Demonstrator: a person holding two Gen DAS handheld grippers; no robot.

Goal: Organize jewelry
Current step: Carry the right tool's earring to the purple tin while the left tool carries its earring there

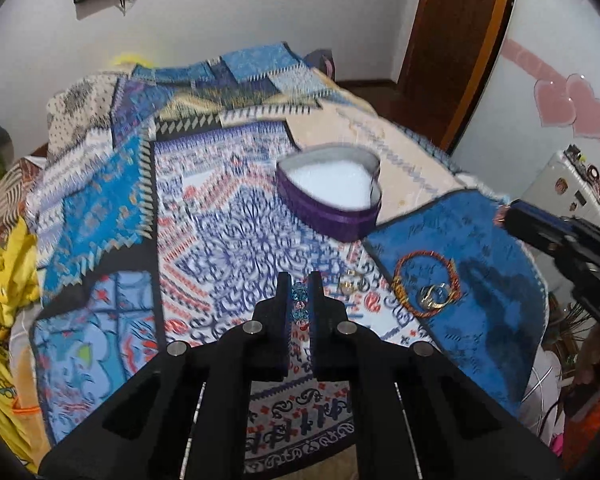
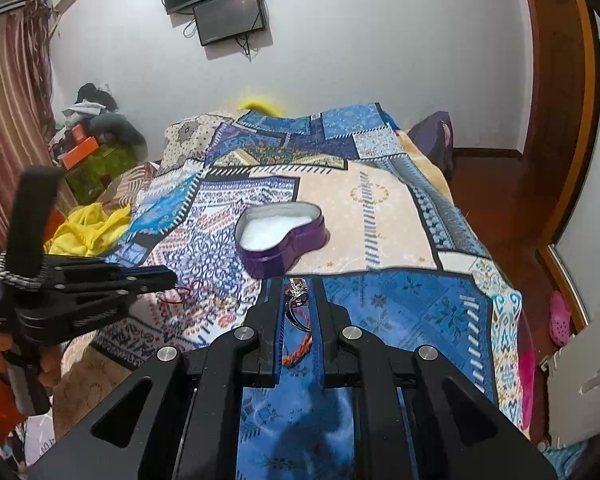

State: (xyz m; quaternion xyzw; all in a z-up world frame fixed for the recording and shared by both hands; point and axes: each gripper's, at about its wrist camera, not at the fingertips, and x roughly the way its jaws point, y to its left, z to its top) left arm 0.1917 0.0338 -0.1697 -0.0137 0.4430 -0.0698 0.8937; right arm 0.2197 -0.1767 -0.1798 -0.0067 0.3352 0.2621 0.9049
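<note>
Left claw, in its own wrist view, is pinched narrow on a sparkly blue beaded piece of jewelry held between its black fingers, over the patterned patchwork bedspread of a bed. Beyond the fingertips sits an open purple heart-shaped jewelry box with a white lining. To the right, on a deep blue patch of the spread, lies an orange-red braided bracelet with a silvery ring lying inside its loop; a small pale ring lies between that bracelet and the claw. At the right edge, the right claw reaches in with something coppery at its tip. From the right wrist view, the right claw is likewise narrowed onto a silver ring, with the orange bracelet seen between the fingers. The heart box stands just ahead, and the left claw comes in from the left, a reddish strand by its tip.
</note>
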